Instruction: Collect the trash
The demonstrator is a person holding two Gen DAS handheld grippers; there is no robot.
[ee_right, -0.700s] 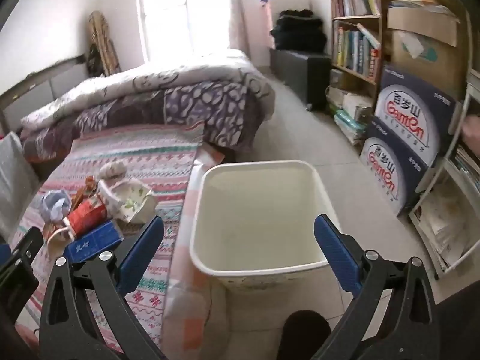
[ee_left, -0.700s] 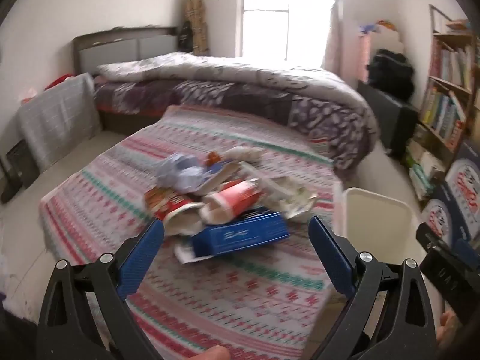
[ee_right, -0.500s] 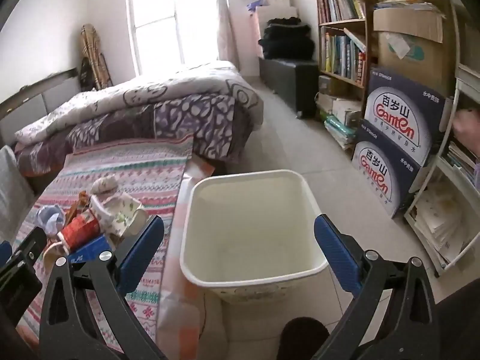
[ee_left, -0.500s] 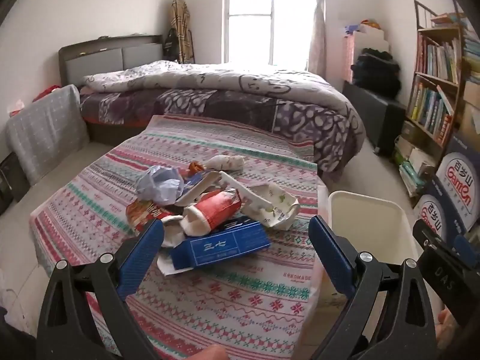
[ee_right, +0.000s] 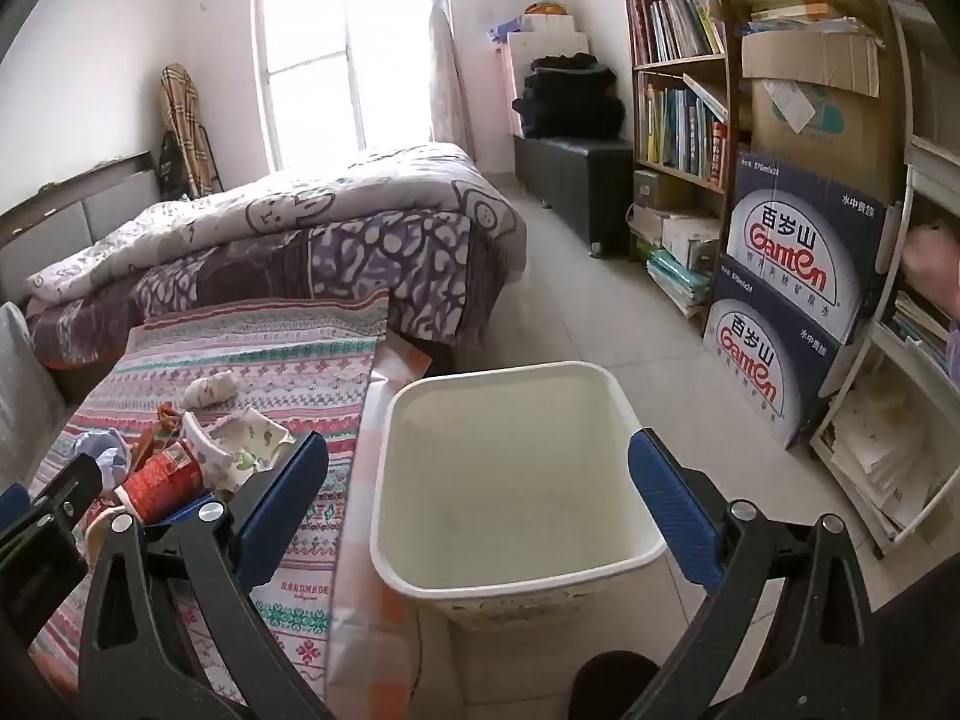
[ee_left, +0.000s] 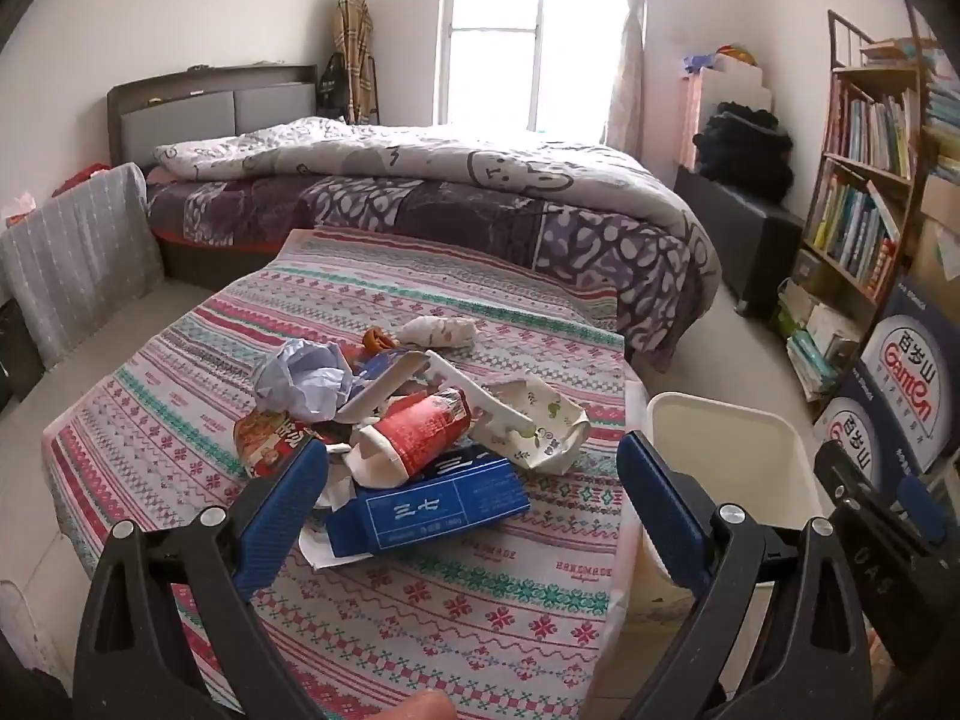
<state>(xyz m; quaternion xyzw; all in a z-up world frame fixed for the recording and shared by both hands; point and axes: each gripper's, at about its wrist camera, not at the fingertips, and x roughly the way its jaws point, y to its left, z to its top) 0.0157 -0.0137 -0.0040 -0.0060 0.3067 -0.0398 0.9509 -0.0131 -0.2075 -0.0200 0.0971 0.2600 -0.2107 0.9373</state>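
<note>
In the left wrist view, the left hand-held gripper (ee_left: 471,498) hung released above the near part of a table (ee_left: 480,612) covered with a striped patterned cloth, its blue jaws spread wide with nothing between them. The trash lay heaped near the middle of the table: a blue carton (ee_left: 429,507) nearest the near edge, a red cup (ee_left: 414,435) leaning on it, a crumpled pale wad (ee_left: 303,375) toward the left edge, a printed paper wrapper (ee_left: 543,420) toward the right edge, and a small balled scrap (ee_left: 438,330) toward the far edge. A white bin (ee_left: 720,456) stood on the floor just beside the table's right edge. In the right wrist view, the right hand-held gripper (ee_right: 477,495) was likewise released and empty, hovering over the white bin (ee_right: 510,474), which looked empty (nothing collected yet, by my reading). The heap (ee_right: 180,462) showed at the left. The pieces overlapped loosely, so closing on the carton would likely drag the cup and wrapper off it, perhaps over the table's edge. The crushed cup might slip from the pads, and light paper carried across could miss the bin.
</note>
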